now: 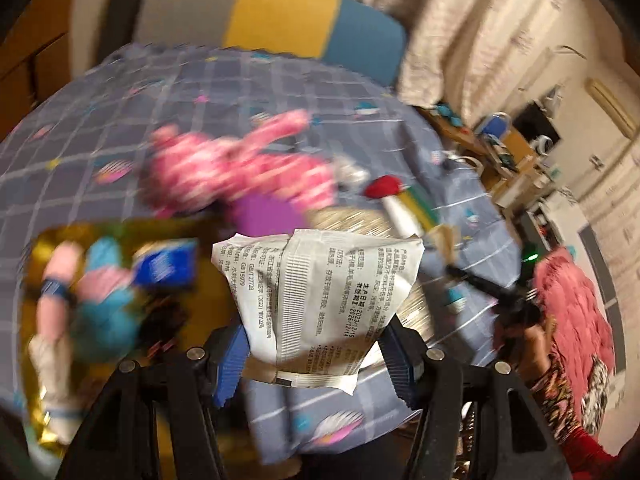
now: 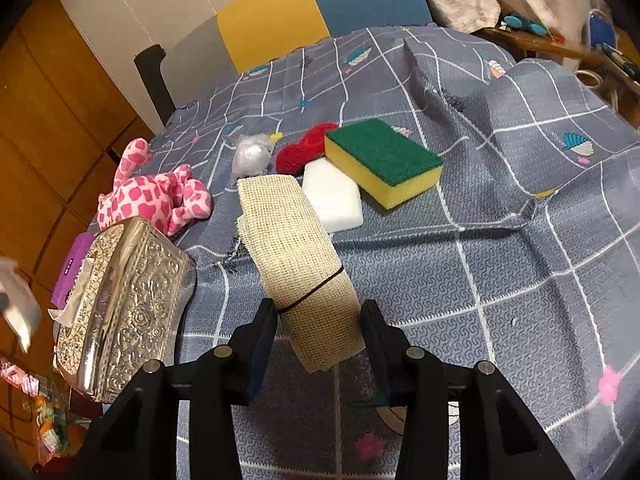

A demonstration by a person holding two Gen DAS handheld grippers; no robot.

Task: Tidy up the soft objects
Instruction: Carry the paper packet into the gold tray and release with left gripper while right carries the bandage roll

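We carry a white printed packet (image 1: pixel 320 304) in our left tool (image 1: pixel 316 364), its two blue pads pinching the packet's lower sides so that its long axis stands up and away from the tool. Below and to the left of it sits a gold tray (image 1: pixel 48 432) with a pink and blue doll in it; that is probably where the packet goes, and our left hand is the nearer one.

Our right tool (image 2: pixel 320 332) pinches the near end of a beige mesh roll (image 2: pixel 292 240) tied with a black band. The roll's long axis runs straight away from the tool toward a white block (image 2: pixel 336 196) and a green and yellow sponge (image 2: pixel 384 160), with a red scrubber (image 2: pixel 300 152) just behind them.

A pink spotted plush toy (image 2: pixel 156 196) lies to the left, beside an embossed silver box (image 2: pixel 120 300). Everything rests on a bed with a grey grid-patterned sheet (image 2: pixel 520 260). A yellow and blue chair back (image 2: pixel 320 12) stands beyond, with wooden cabinets on the left.
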